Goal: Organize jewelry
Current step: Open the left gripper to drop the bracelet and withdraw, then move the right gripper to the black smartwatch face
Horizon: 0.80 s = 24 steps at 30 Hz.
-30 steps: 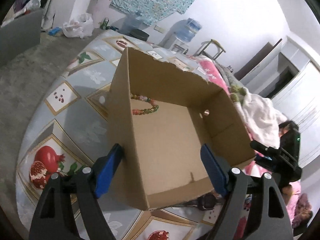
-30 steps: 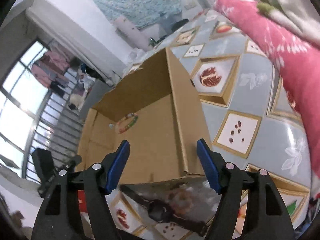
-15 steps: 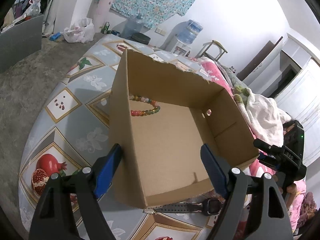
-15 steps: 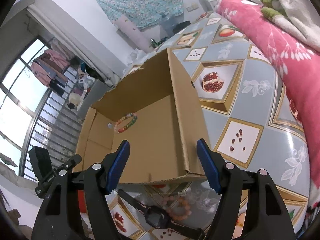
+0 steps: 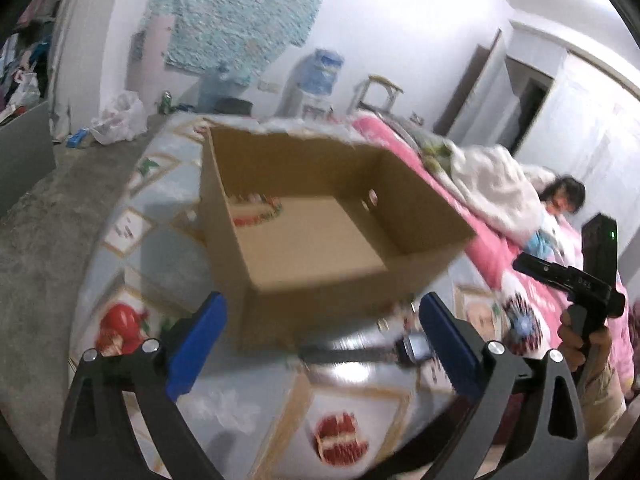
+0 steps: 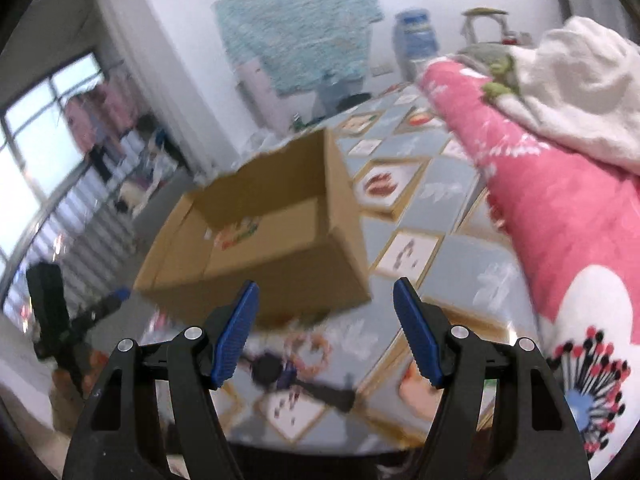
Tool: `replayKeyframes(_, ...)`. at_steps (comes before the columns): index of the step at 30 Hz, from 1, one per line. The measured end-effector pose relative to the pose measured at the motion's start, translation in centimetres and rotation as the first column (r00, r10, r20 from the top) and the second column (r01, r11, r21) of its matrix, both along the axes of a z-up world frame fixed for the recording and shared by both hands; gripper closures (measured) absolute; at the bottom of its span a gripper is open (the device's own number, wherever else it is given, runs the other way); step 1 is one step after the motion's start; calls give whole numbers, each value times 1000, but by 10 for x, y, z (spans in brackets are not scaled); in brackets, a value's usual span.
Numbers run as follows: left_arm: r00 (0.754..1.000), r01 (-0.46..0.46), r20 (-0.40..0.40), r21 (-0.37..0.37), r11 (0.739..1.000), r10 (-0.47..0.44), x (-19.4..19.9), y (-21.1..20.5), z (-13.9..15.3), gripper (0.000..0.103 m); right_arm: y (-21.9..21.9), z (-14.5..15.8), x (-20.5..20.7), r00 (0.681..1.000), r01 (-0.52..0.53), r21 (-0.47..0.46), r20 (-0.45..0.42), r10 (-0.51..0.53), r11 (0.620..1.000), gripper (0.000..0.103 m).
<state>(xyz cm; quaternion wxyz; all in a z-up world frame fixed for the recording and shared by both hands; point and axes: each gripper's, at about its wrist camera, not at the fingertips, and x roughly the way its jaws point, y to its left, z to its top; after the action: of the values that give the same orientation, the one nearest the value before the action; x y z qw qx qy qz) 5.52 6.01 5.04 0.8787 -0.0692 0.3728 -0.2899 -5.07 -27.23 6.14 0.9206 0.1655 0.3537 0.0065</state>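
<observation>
An open cardboard box point(image 5: 320, 248) stands on the pomegranate-print tablecloth point(image 5: 248, 400); a multicoloured bead bracelet point(image 5: 258, 210) lies on its floor at the far left. A dark wristwatch point(image 5: 412, 350) lies on the cloth in front of the box. My left gripper point(image 5: 320, 312) hovers just short of the box's near wall, its jaws opening, nothing between them. In the right wrist view the box point(image 6: 260, 248) sits ahead, with the watch point(image 6: 272, 368) and a pink bead bracelet point(image 6: 312, 352) on the cloth below my right gripper point(image 6: 326, 292), which is open and empty. Both views are motion-blurred.
A pink floral blanket point(image 6: 560, 220) and a white cloth point(image 6: 580, 92) border the table's right side. A person point(image 5: 560, 196) lies beyond them. A hand holds the right gripper point(image 5: 580, 284) at the right edge. Water bottles point(image 5: 320, 72) stand by the far wall.
Both grippers have drawn back from the box, which now looks smaller and farther. The left jaws stand wider. More of the watch and the pink bracelet shows in front of the box.
</observation>
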Motion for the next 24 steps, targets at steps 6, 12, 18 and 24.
replayKeyframes(6, 998, 57, -25, 73, 996, -56, -27, -23, -31, 6, 44, -40, 13, 979, -173, 5, -105, 172, 985, 36)
replayKeyframes(12, 997, 47, 42, 265, 963, -61, -44, -54, -62, 6, 83, -61, 25, 932, -345, -110, -155, 327, 932, 37)
replayKeyframes(18, 990, 93, 59, 409, 908, -128, -53, -81, -80, 6, 94, -73, 33, 914, -390, -190, -202, 353, 901, 47)
replayKeyframes(24, 990, 87, 56, 473, 877, -128, -53, -92, -84, 6, 96, -77, 36, 915, -386, -244, -226, 335, 889, 48)
